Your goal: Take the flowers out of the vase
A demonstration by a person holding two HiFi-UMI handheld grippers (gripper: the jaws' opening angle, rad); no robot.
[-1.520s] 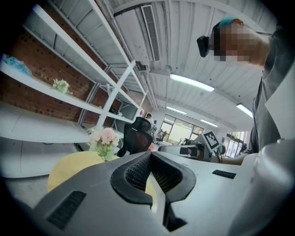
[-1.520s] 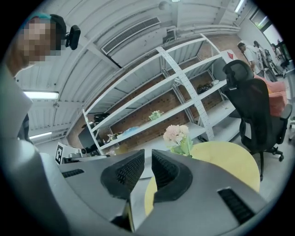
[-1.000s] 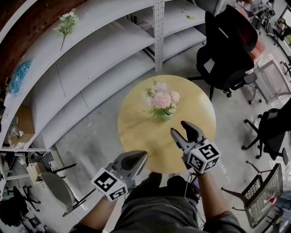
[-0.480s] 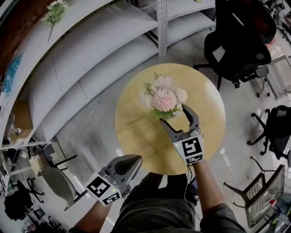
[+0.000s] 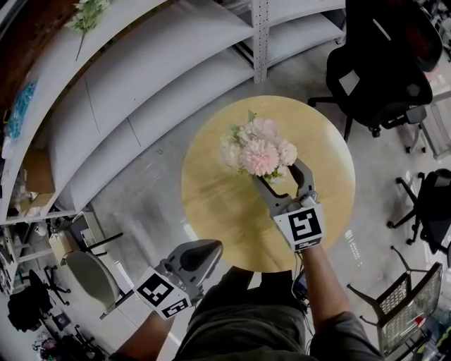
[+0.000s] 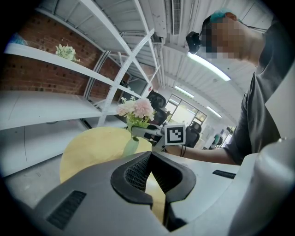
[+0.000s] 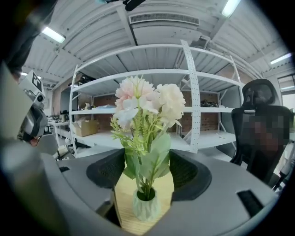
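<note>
Your right gripper (image 5: 280,174) stands wide open. Its two jaws sit either side of the green stems and leaves of the flowers (image 5: 257,148), just above the mouth of the vase (image 7: 146,205). In the right gripper view, the ribbed pads are clear of the foliage on both sides, so nothing is gripped.

The flowers, a pink and cream bunch, are in the vase and stand upright. The vase is pale green and faceted. It rests on the round wooden tabletop (image 5: 211,204), near the middle. The head view hides the vase under the blooms.

Your left gripper (image 5: 210,247) is closed, with its jaw tips meeting and nothing between them. It hangs off the near edge of the tabletop, at your left side and well apart from the vase.

A second spray of flowers (image 5: 88,14) lies on the white shelf (image 5: 141,77) beyond the tabletop. A black office chair (image 5: 380,70) stands at the far right.
</note>
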